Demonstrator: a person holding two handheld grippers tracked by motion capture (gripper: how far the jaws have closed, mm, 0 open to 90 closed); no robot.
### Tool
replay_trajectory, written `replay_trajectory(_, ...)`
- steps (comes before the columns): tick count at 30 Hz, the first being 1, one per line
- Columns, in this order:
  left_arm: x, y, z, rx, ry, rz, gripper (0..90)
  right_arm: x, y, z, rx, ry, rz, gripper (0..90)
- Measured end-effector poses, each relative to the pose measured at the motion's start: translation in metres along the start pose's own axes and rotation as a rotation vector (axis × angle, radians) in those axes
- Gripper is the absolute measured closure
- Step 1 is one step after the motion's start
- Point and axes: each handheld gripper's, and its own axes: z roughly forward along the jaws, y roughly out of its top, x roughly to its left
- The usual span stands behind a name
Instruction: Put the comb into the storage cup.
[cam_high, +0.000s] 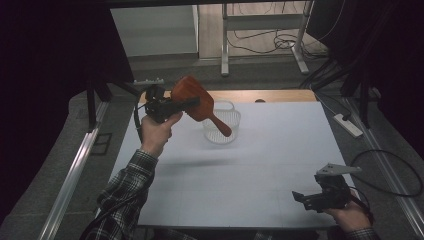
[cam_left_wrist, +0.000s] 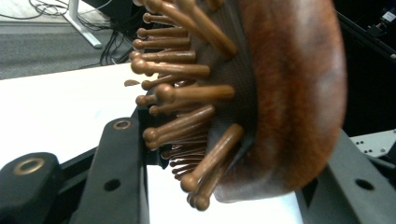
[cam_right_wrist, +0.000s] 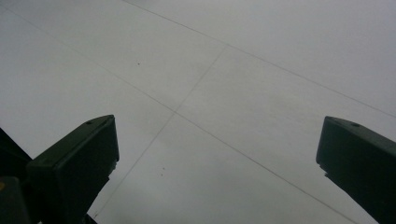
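From the high view, the left gripper (cam_high: 192, 103) clamps the head of a reddish-brown wooden paddle hairbrush (cam_high: 196, 100), held in the air above a clear plastic basket (cam_high: 222, 127) on the white table (cam_high: 260, 165). The right gripper (cam_high: 299, 197) hovers low near the table's near right corner.

In the left gripper view, the jaws pinch the hairbrush (cam_left_wrist: 280, 102), its wooden bristles (cam_left_wrist: 187, 93) pointing left.

The right gripper view shows the jaws wide apart over bare table (cam_right_wrist: 210, 70).
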Motion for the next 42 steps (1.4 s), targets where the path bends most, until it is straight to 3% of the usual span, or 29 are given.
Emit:
replay_trajectory(12,0.007,0.01,0.003,-0.026,0.046,-0.016,53.1,0.0,-0.004,-0.007,-0.005,-0.014,0.016,0.0)
replay_trajectory(19,0.015,0.014,0.012,-0.032,0.077,-0.03,53.1,0.0,-0.005,-0.007,-0.006,-0.015,0.015,0.0)
replay_trajectory(26,0.022,0.011,0.027,-0.026,0.101,-0.04,53.1,0.001,-0.005,-0.007,-0.002,-0.015,0.009,0.0)
replay_trajectory(42,0.029,0.003,0.045,-0.024,0.147,-0.038,53.1,0.002,-0.004,-0.006,0.01,-0.012,-0.008,0.0)
